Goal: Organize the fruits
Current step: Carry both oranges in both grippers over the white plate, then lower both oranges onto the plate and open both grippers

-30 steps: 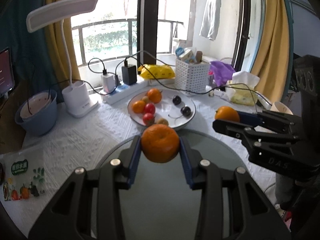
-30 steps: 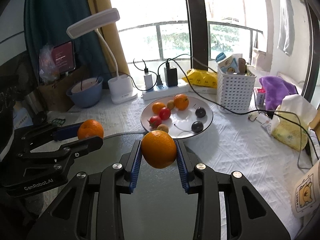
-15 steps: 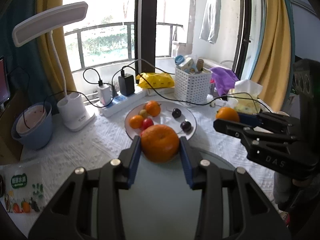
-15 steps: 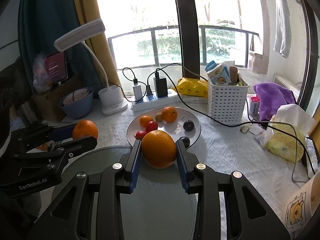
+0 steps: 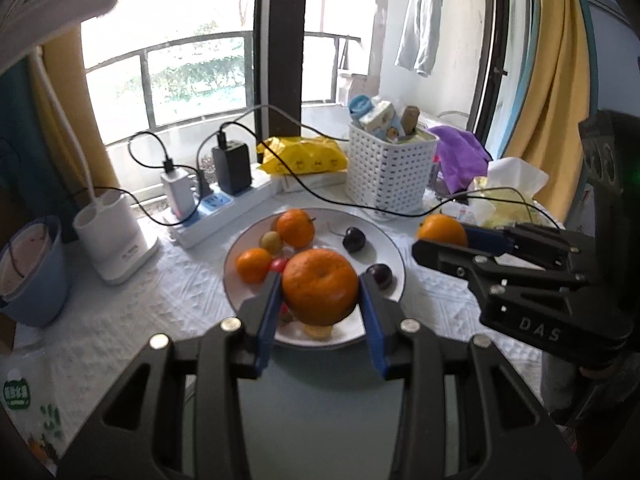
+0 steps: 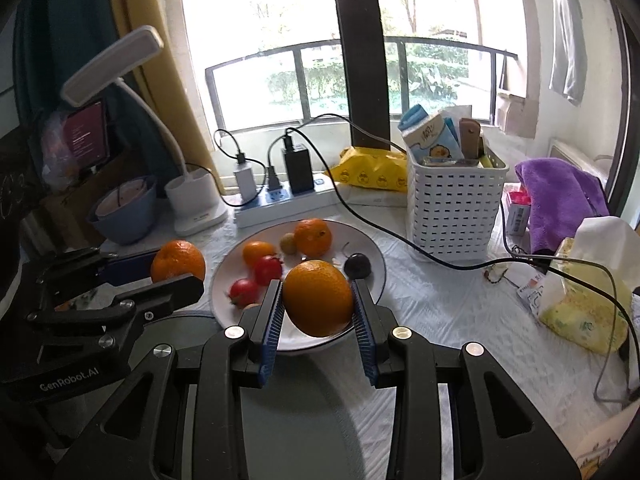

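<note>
My left gripper is shut on a large orange and hangs over the near rim of a white plate. My right gripper is shut on a second orange over the same plate. The plate holds two small oranges, red tomatoes, dark plums and a small yellowish fruit. In each wrist view the other gripper shows at the side with its orange: the right gripper on the right, the left gripper on the left.
A grey round tray lies under both grippers at the near side. Behind the plate are a power strip with chargers, a black cable, a white basket, a lamp base, a blue bowl and a tissue pack.
Both grippers have moved forward with their oranges, from over the grey tray to over the near rim of the white plate. Neither grip has changed.
</note>
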Demonstrator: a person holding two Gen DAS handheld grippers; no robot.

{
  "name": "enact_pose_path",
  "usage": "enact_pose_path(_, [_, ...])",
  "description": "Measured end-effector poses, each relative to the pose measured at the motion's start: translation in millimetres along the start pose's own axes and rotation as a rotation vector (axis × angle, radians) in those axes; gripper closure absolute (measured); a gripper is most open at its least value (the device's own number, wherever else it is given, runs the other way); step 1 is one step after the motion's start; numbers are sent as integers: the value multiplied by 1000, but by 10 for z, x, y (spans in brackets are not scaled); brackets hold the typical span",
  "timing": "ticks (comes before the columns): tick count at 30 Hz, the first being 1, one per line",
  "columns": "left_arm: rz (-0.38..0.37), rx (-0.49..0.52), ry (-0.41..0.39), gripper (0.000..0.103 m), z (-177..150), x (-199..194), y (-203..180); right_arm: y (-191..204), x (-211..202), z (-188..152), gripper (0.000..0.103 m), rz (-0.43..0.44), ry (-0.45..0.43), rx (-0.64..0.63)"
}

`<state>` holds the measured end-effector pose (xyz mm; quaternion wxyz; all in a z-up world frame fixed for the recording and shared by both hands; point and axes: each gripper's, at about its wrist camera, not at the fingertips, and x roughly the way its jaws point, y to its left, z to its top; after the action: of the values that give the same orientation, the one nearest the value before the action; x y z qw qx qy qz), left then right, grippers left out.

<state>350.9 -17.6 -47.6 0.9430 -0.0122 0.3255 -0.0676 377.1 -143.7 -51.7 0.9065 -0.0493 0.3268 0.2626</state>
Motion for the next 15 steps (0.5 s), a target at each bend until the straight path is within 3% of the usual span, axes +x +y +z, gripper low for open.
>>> enact_pose_path(15, [-21,-15,71,64,154,689,118,-251,564,113,67,2,54,20])
